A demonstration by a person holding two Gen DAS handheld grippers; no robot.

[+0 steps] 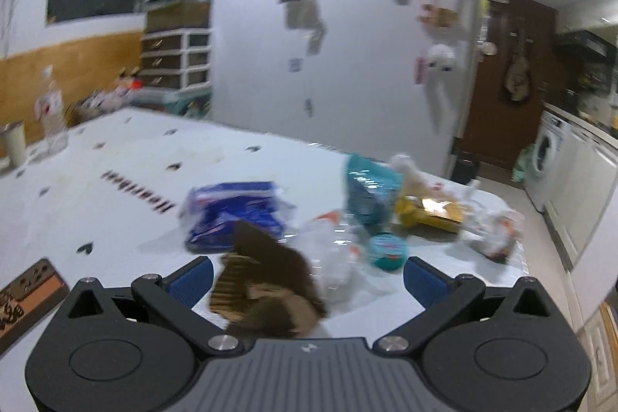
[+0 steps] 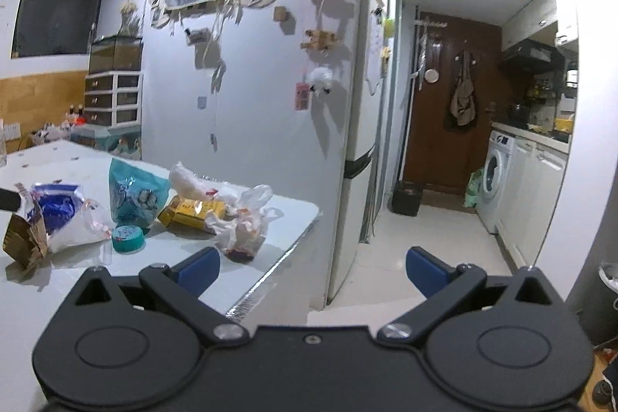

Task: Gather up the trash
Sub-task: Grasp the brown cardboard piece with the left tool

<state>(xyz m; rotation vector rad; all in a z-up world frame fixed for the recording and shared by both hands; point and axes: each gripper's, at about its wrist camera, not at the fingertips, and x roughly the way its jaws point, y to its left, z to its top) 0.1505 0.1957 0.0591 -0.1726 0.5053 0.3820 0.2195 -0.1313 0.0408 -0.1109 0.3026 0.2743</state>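
Note:
Trash lies on the white table (image 1: 96,211). A torn brown cardboard piece (image 1: 266,280) sits between the wide-open fingers of my left gripper (image 1: 307,278), not clamped; it also shows in the right wrist view (image 2: 23,238). Beyond it lie a blue plastic wrapper (image 1: 235,211), a clear plastic bag (image 1: 332,250), a teal round lid (image 1: 388,251), a teal pouch (image 1: 367,188), a yellow box (image 1: 428,213) and a crumpled plastic bag (image 1: 494,230). My right gripper (image 2: 313,269) is open and empty, above the table's right corner, with the crumpled bag (image 2: 239,222) just ahead to its left.
A cup (image 1: 15,143) and a clear bottle (image 1: 52,111) stand at the table's far left. A coaster (image 1: 27,292) lies near left. A fridge (image 2: 359,126) stands right of the table, a black bin (image 2: 405,197) and washing machine (image 2: 494,176) down the hallway.

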